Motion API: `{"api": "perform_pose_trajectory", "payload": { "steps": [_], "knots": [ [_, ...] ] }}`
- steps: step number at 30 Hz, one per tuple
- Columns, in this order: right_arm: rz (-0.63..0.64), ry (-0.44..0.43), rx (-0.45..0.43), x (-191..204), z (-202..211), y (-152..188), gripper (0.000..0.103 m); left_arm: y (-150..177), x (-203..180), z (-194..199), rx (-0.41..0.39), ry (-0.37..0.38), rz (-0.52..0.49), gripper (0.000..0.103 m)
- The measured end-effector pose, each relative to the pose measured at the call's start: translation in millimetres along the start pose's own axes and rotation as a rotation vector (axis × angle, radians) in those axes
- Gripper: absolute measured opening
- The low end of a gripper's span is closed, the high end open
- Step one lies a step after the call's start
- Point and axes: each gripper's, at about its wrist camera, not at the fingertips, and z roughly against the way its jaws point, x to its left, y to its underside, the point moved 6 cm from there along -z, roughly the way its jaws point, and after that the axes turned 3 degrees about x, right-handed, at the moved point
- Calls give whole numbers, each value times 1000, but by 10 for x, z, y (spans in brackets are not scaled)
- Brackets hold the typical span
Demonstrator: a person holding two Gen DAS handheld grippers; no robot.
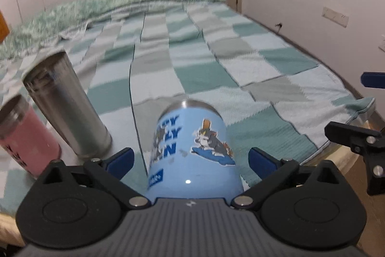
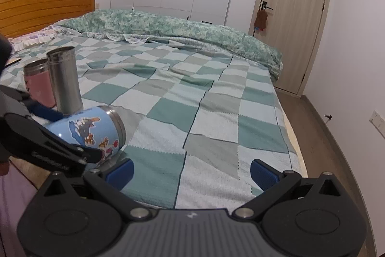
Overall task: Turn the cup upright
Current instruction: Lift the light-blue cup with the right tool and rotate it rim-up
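Blue pads of the left gripper (image 1: 190, 160) stand wide apart on either side of the blue cartoon cup (image 1: 192, 151), neither pad visibly touching its wall, so nothing is held. That cup lies on its side on the checked bedspread (image 1: 216, 69) at the near edge of the bed, steel rim (image 1: 195, 103) pointing away from the left wrist camera, base toward it. From the right wrist view the same cup (image 2: 91, 134) sits low at the left, with the left gripper's black frame across its near side. The right gripper (image 2: 191, 174) hangs spread open over bare bedspread (image 2: 216, 112) to the right of the cup, holding nothing.

Just beyond the cup, to its left, a plain steel tumbler (image 1: 67, 107) stands upright, and a pink cup (image 1: 26, 136) stands left of that, close beside it.

Risks, as I judge them: the cup is round and lies on soft cloth near the mattress edge, so a pad closing off-centre could roll it sideways or off the bed. Swinging it upright may also sweep it into the steel tumbler and topple that. The glossy wall could slip in the pads mid-turn.
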Motion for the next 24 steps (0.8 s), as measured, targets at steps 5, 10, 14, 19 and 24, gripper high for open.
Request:
{"api": "perform_pose_trajectory", "payload": {
  "steps": [5,10,14,19,24],
  "knots": [
    [7,-4,-29,63,97,-93,103,-2,181,199,-50,13,22,103],
    [12,-31,-43,248,138,-185,103,31,443,417,-120,7,14,103],
    [5,-57,-39,459,76,-244,103,96,714,491,-153,-23,11,103],
    [-43,-106,-10,735,-71,-311,103,207,1040,511,-194,-34,5,103],
    [-78,-133,35,986,-251,-392,103,313,1354,465,-203,-24,22,103]
  ]
}}
